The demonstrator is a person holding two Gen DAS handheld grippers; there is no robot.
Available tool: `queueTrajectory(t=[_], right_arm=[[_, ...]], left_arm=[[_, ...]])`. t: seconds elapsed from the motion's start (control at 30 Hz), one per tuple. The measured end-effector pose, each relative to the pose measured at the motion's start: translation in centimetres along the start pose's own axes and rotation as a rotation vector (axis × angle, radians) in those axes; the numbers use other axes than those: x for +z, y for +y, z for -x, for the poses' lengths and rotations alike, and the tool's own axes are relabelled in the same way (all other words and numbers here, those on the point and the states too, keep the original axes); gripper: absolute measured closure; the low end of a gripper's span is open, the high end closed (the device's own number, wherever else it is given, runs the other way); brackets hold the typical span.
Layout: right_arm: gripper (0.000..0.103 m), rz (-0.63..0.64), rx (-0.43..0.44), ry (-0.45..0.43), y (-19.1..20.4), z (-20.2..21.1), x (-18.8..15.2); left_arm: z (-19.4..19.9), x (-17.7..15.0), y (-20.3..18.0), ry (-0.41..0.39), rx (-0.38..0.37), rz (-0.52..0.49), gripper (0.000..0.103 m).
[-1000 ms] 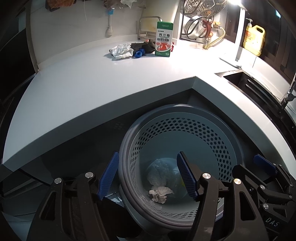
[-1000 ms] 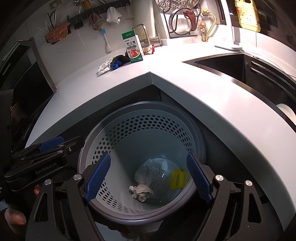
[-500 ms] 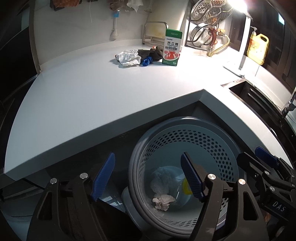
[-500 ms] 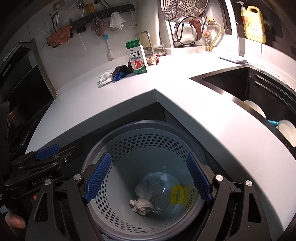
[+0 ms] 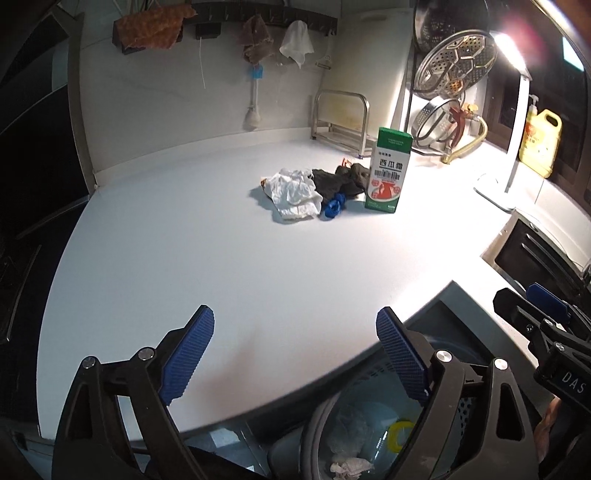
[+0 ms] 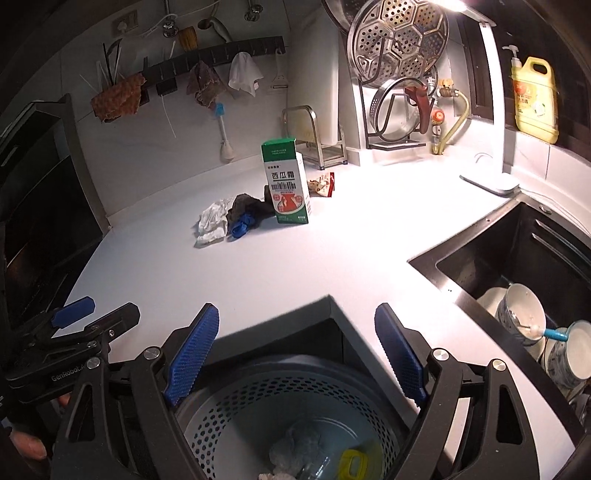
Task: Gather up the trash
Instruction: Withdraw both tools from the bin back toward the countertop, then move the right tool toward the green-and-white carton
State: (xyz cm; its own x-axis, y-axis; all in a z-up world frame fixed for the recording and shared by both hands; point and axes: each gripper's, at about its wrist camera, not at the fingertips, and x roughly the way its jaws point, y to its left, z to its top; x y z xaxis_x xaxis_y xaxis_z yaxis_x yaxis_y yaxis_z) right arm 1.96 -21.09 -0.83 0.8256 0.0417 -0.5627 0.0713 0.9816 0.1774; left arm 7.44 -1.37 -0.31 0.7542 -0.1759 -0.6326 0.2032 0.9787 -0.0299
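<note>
A grey perforated bin [image 6: 295, 402] stands below the counter corner; it holds crumpled paper [image 5: 351, 467], clear plastic and a yellow piece [image 6: 351, 463]. Far back on the white counter [image 5: 221, 258] lie a crumpled white wrapper [image 5: 293, 194], a dark rag [image 5: 334, 181], a small blue item [image 5: 332, 206], a green-and-white carton [image 5: 388, 171] and a red-and-tan wrapper [image 6: 323, 184]. My left gripper [image 5: 295, 354] is open and empty above the counter edge. My right gripper [image 6: 295, 350] is open and empty above the bin.
A sink [image 6: 517, 280] with dirty bowls [image 6: 521, 314] is at the right. A lamp base [image 6: 491, 181], yellow detergent bottle [image 6: 535, 99], steamer rack [image 6: 399, 40] and metal stand [image 6: 314, 136] line the back. Cloths hang on a wall rail [image 5: 155, 29].
Both grippers have risen and tilted up from looking down into the bin. The counter and its trash now fill both views. Both stayed open.
</note>
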Motion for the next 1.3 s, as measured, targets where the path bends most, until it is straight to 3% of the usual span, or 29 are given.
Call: queueTrajectory(t=[0.3,0.5,0.73,1.0,1.3], right_arm=[[0.017,0.023,0.017,-0.036,0.4,-5.0,5.3],[0.017,0.035,0.020,-0.012,0.6,-9.2,7.4],[0.017,0.033,0.018,0.024,1.0,-13.7,9.3],[0.017,0.052,-0.067,0.064,2.0,-18.0,10.8],[0.017,0.030,-0.101,0.083,2.1,-20.4,12.3]], left_arm=[[-2.4,5.1,1.7,-0.098,0.044,0.043,0.008],[-5.0,6.9,2.6,-0.095,0.062,0.060,0.007],[-7.1,8.3,3.4,-0.102,0.095,0.055,0.007],[-8.4,8.8,4.2,-0.089,0.094,0.075,0.007],[-8.8,9.0,4.2,-0.086,0.094,0.059,0.007]])
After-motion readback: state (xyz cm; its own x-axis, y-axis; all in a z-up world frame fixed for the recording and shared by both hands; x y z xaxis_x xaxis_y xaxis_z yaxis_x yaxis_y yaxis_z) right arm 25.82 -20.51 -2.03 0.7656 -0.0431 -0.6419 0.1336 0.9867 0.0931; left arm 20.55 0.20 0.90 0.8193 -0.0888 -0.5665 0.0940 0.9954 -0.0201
